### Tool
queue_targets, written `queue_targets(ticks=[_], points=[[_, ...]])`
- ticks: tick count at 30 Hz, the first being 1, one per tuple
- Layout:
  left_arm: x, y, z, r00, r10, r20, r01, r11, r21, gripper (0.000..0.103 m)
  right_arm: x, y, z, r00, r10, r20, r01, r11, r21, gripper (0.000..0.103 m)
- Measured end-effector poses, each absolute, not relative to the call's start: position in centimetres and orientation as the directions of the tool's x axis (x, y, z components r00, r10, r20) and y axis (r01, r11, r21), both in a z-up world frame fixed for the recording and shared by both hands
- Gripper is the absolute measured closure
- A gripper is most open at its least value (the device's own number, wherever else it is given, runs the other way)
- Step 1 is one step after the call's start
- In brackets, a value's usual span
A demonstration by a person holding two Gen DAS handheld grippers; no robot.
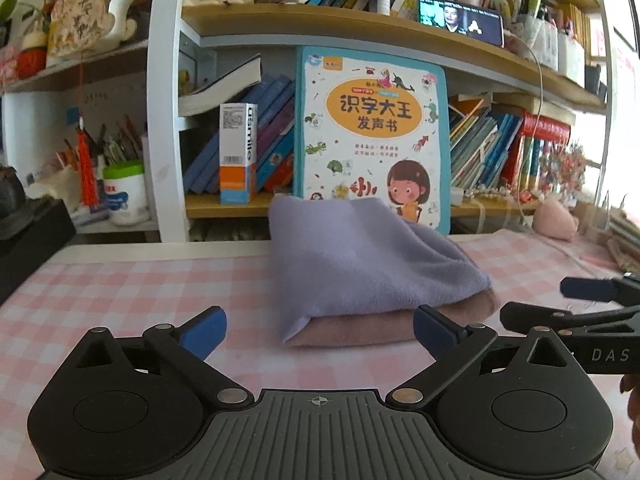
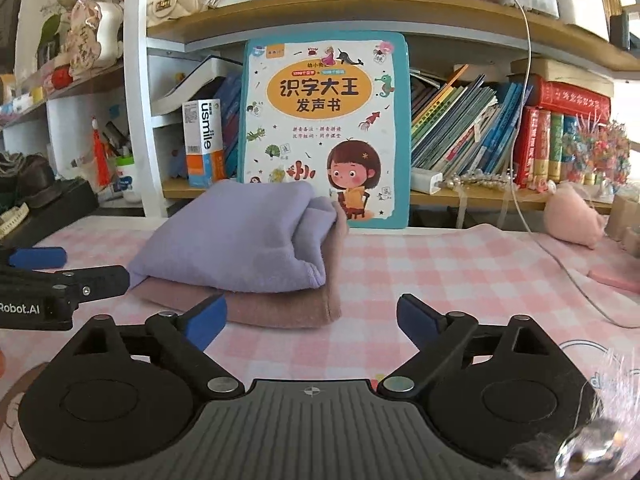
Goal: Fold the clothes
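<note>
A big picture book (image 1: 370,136) is stood behind the folded clothes (image 1: 360,272), with a shelf (image 1: 320,26) of books above. The clothes are piled on the pink checked surface (image 1: 120,292). Both the left gripper (image 1: 320,330) and right gripper (image 2: 312,318) are held wide apart and empty, just before the pile.

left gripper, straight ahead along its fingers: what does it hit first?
Probably the folded stack: the left gripper, jaws open and empty, points at the pink cloth under the lavender cloth. Depth is hard to judge.

Two folded cloths (image 1: 360,264), two grippers (image 1: 320,336), one picture book (image 1: 372,136).
</note>
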State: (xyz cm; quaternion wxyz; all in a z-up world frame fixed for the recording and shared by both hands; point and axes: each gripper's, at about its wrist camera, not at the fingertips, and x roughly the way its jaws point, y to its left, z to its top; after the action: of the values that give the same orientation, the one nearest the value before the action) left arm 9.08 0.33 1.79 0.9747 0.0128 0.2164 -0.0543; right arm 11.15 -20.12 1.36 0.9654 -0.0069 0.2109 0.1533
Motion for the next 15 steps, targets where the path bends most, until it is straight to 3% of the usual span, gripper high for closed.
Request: queue_targets(ticks=[7,15], points=[[8.62,0.05,1.57,0.904,-0.071,-0.421,0.102,0.993,0.052,0.0,10.55,-19.62,0.61,0.866,0.265,-0.423,-0.281,0.959,0.025,0.007],[8.32,0.43,0.95,0.9,-0.068,-0.431,0.083,0.996,0.018,0.0,10.16,-19.65,0.42,0.875,0.25,-0.416,-0.268,0.963,0.014,0.006]])
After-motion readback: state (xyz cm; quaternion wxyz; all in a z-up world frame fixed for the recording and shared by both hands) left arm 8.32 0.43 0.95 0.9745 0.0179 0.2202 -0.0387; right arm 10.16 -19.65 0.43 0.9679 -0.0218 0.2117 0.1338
